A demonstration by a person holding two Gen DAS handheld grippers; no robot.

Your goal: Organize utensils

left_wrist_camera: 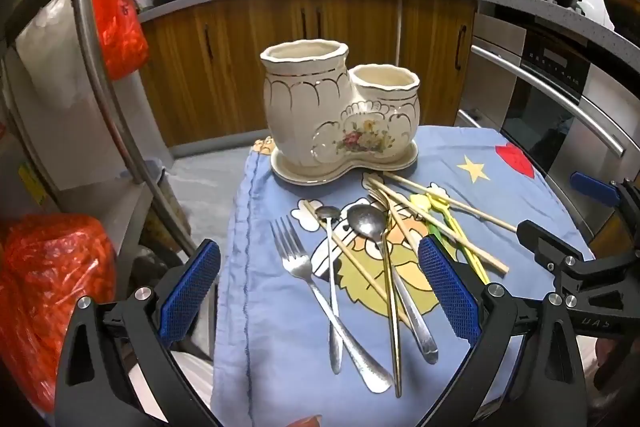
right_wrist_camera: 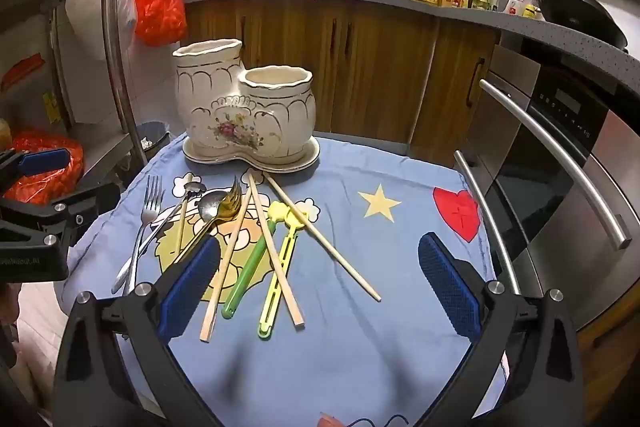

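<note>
A cream ceramic holder (left_wrist_camera: pixel 340 115) (right_wrist_camera: pixel 248 115) with two cups stands on its saucer at the far side of a blue cartoon cloth (left_wrist_camera: pixel 260 267) (right_wrist_camera: pixel 400 267). In front of it lie a silver fork (left_wrist_camera: pixel 304 271) (right_wrist_camera: pixel 146 215), a small spoon (left_wrist_camera: pixel 330 267), a larger spoon (left_wrist_camera: pixel 366 223) (right_wrist_camera: pixel 208 207), a gold fork (right_wrist_camera: pixel 230 203), several wooden chopsticks (right_wrist_camera: pixel 320 239) and a green and a yellow plastic stick (right_wrist_camera: pixel 248 267) (left_wrist_camera: pixel 444 219). My left gripper (left_wrist_camera: pixel 316 247) (right_wrist_camera: pixel 68 179) hovers open over the fork and spoons. Over the chopsticks my right gripper (right_wrist_camera: pixel 320 243) (left_wrist_camera: pixel 564 207) is open too. Neither holds anything.
A steel oven front (right_wrist_camera: pixel 560 167) with bar handles stands close on the right. To the left is a metal rack pole (left_wrist_camera: pixel 116 99) with red plastic bags (left_wrist_camera: pixel 52 287). Wooden cabinets (right_wrist_camera: pixel 380 75) and a crowded counter lie behind. The cloth's right half is bare.
</note>
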